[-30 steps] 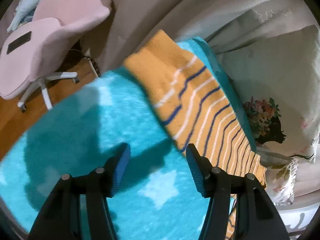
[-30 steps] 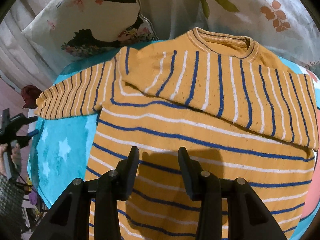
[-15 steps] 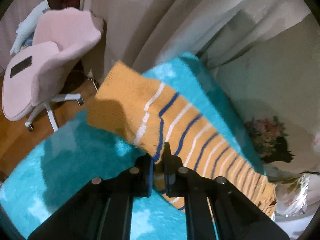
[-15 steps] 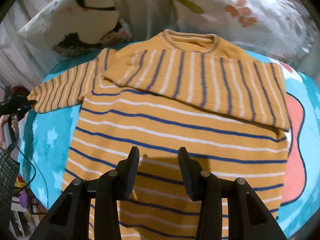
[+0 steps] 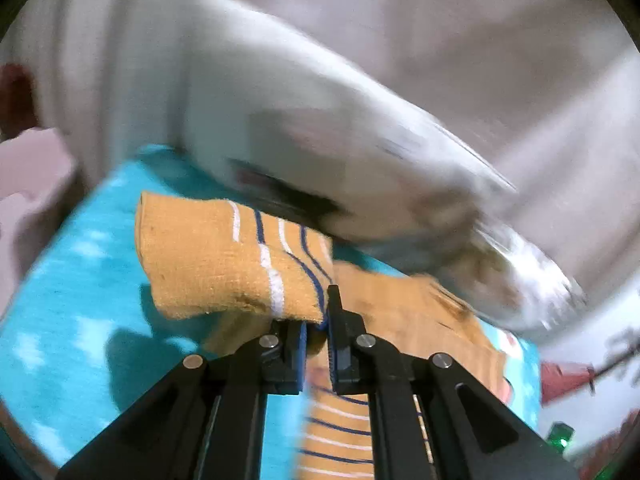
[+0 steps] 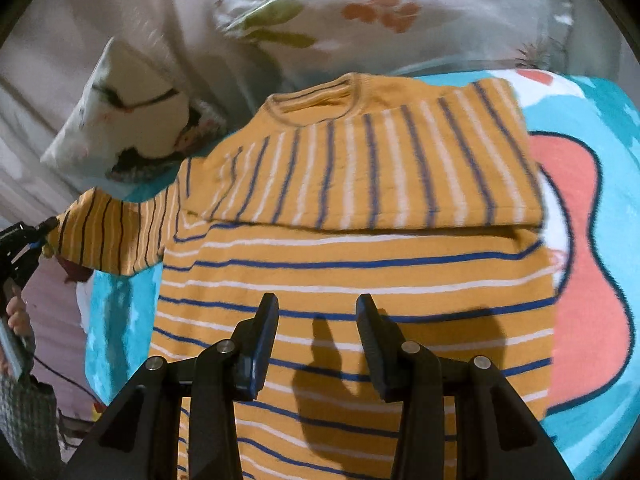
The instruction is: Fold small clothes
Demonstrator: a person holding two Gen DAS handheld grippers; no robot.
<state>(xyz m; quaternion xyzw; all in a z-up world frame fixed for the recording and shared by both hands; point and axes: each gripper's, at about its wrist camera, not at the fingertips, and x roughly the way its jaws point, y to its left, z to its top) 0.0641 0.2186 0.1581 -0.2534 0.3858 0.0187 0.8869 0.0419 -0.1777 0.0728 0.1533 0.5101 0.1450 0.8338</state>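
An orange sweater with blue and white stripes lies flat on a turquoise blanket. One sleeve is folded across its chest. The other sleeve is lifted off the blanket at the left, where my left gripper pinches its cuff. In the left wrist view my left gripper is shut on the sleeve cuff, which hangs above the blanket; the sweater body lies beyond. My right gripper hovers open over the sweater's lower half, holding nothing.
White floral pillows and a bedcover line the far side of the blanket. A coral shape is printed on the blanket right of the sweater. A hand and cable show at the left edge. A pillow blurs past.
My left gripper shut on the sleeve cuff, then lifted it and swung it toward the sweater body. The right gripper drifted over the sweater, staying open.
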